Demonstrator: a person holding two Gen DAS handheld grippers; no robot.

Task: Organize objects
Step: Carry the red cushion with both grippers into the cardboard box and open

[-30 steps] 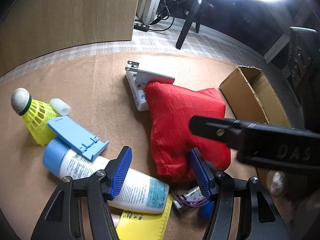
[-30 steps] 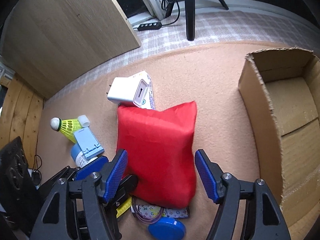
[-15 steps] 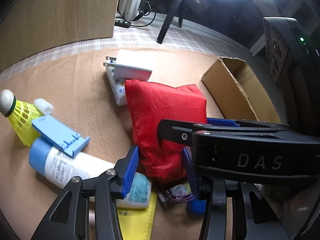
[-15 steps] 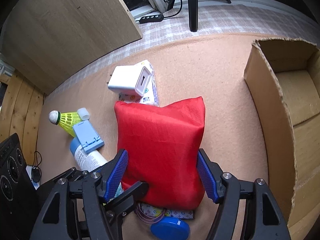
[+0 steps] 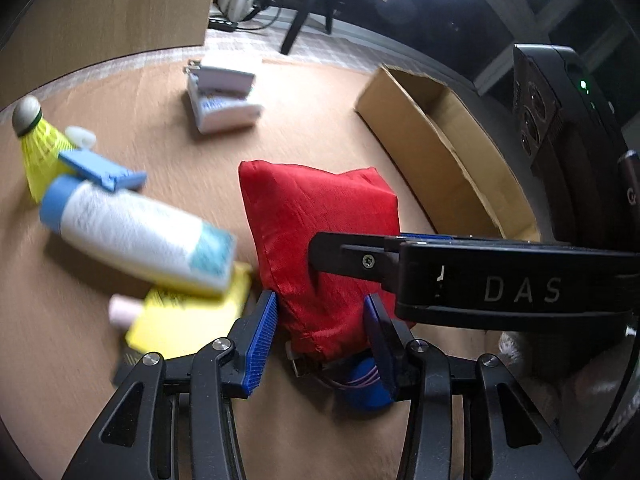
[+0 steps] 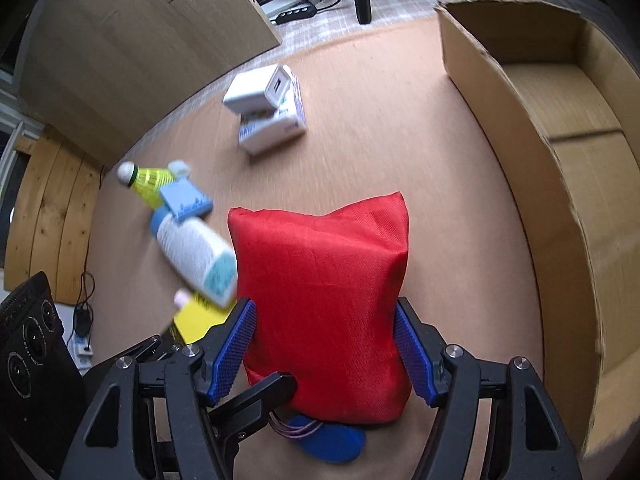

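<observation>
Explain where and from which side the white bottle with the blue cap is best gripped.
Grip the white bottle across its round body mid-length, coming from above: it lies on its side on the mat, with a blue stand resting over its cap end.

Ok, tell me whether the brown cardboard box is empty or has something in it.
Empty as far as visible: the brown cardboard box shows only bare inner walls and floor; its near end is cut off.
</observation>
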